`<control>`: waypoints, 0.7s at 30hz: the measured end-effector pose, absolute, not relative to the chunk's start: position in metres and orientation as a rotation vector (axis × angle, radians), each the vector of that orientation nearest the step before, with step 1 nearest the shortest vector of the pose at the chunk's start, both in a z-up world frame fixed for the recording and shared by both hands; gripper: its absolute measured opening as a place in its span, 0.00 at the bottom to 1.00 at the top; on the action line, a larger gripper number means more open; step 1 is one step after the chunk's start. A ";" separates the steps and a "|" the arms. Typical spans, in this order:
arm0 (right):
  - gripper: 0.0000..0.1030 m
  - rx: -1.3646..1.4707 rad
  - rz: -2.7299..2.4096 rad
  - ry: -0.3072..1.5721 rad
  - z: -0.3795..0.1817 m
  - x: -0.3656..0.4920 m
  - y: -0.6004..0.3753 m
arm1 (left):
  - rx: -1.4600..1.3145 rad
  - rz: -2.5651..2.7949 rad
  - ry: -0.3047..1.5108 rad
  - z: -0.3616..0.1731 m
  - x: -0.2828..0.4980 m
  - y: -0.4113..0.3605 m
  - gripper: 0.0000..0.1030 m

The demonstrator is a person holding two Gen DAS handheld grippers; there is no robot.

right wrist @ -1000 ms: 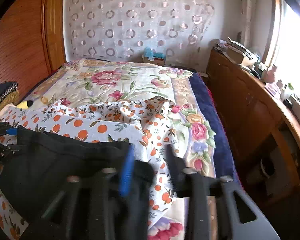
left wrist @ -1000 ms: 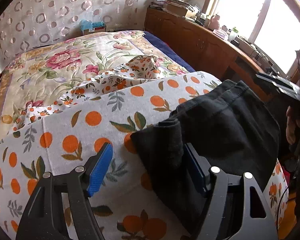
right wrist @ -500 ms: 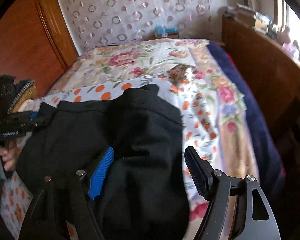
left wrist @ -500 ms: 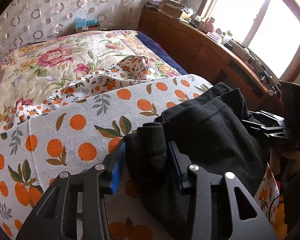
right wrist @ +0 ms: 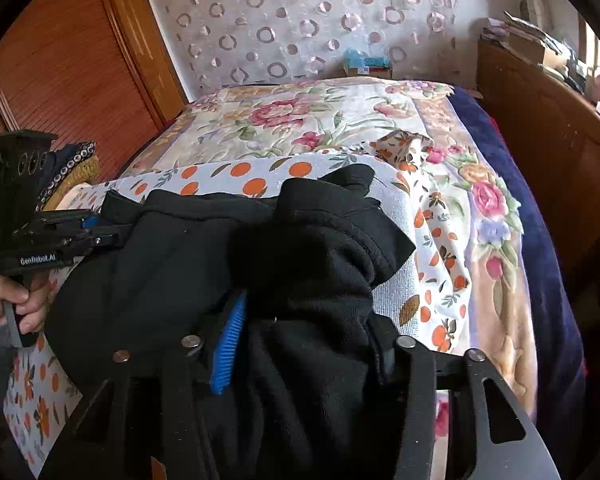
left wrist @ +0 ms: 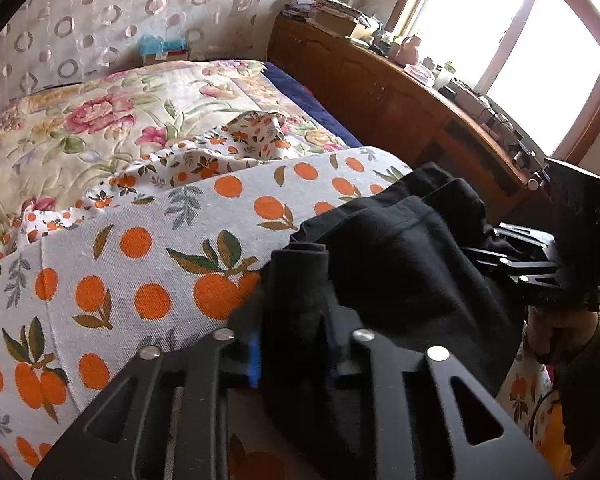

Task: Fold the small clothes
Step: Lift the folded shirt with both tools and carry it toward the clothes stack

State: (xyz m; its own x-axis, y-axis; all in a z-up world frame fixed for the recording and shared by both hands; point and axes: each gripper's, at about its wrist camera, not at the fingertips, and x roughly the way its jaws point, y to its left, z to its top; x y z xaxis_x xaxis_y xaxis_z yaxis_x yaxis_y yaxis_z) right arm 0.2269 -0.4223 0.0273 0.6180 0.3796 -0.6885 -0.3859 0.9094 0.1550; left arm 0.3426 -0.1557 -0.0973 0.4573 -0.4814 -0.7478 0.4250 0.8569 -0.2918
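A black fleece garment (left wrist: 400,272) lies bunched on the orange-print cloth (left wrist: 140,272) at the near end of the bed. My left gripper (left wrist: 292,344) is shut on a rolled edge of the garment at its left side. My right gripper (right wrist: 304,344) is shut on a thick bunch of the same garment (right wrist: 204,256) at its right side. Each gripper shows in the other's view: the right one (left wrist: 512,260) at the garment's far edge, the left one (right wrist: 80,232) at its left end. Cloth hides most of the pads.
The orange-print cloth (right wrist: 392,280) covers a floral quilt (left wrist: 100,120) on the bed. A dark wooden cabinet (left wrist: 400,92) with clutter runs along the right under a bright window. A wooden wardrobe door (right wrist: 60,80) stands on the left. A small box (right wrist: 368,64) sits by the far wall.
Both grippers went from open to shut on the black garment, the left first, then the right. The garment is now more bunched between them.
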 end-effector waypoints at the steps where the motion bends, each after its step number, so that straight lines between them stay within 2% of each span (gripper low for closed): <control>1: 0.33 -0.006 0.439 0.785 0.028 0.226 -0.423 | -0.063 -0.561 0.937 -0.095 0.341 -0.156 0.17; 3: 0.24 -0.036 0.433 0.760 0.031 0.222 -0.422 | -0.069 -0.567 0.905 -0.086 0.334 -0.155 0.16; 5: 0.22 -0.029 0.432 0.734 0.035 0.216 -0.424 | -0.075 -0.574 0.875 -0.075 0.326 -0.153 0.15; 13: 0.21 -0.050 0.442 0.589 0.071 0.192 -0.414 | -0.041 -0.550 0.709 -0.016 0.282 -0.143 0.15; 21: 0.21 -0.114 0.542 0.511 0.093 0.188 -0.358 | -0.041 -0.433 0.599 0.023 0.250 -0.078 0.15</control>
State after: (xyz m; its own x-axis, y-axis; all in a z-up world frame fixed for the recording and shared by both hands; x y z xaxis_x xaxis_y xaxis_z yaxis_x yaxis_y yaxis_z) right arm 0.1877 -0.3583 0.0933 0.7355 0.4641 -0.4936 -0.5197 0.8539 0.0285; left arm 0.2495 -0.0779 0.0231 0.7393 -0.4063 -0.5369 0.3826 0.9097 -0.1615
